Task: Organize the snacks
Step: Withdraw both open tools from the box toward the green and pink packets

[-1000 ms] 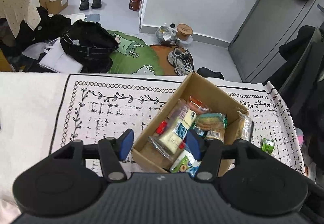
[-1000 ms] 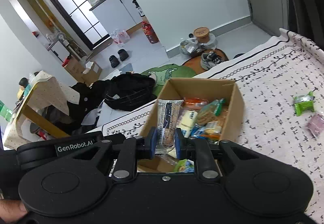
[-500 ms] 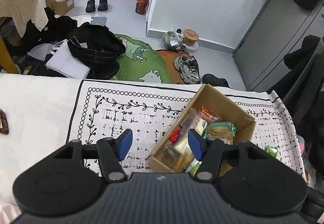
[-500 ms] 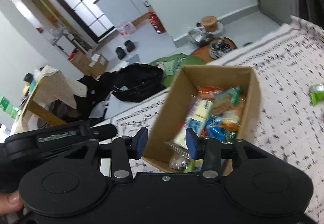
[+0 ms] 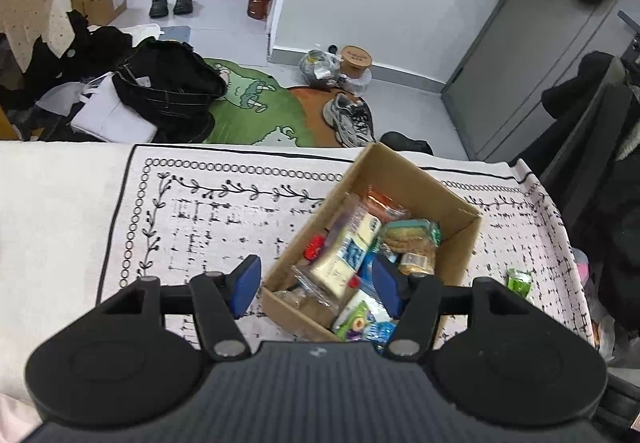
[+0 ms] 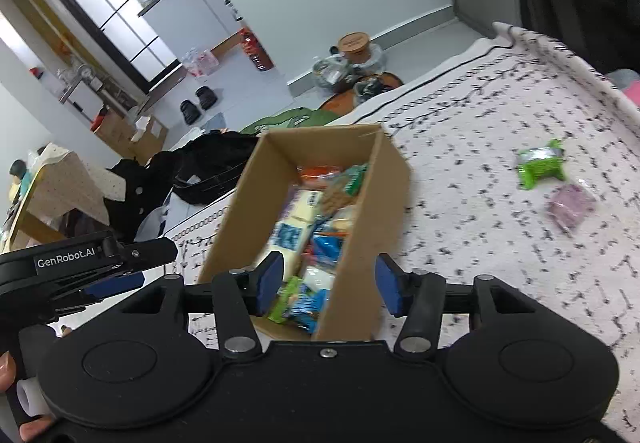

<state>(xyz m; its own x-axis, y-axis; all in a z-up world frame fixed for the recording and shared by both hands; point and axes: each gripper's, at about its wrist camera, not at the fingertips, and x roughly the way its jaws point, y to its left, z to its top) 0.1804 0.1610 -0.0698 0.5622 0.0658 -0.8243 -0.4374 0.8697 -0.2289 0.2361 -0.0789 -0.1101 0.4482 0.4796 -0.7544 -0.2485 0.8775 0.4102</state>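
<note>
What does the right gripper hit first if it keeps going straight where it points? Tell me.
Most likely the cardboard box: the right gripper, its jaws opening with nothing held, straddles the box's right wall and the snack packets beside it. Depth is unclear, so wall or packets first cannot be told.

Bare patterned cloth (image 5: 208,219) left of cardboard box (image 5: 460,203), box crammed with packets, open top

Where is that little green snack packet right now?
In the right wrist view the green packet lies on the patterned cloth, right of the cardboard box, with a purple packet just beside it.
</note>
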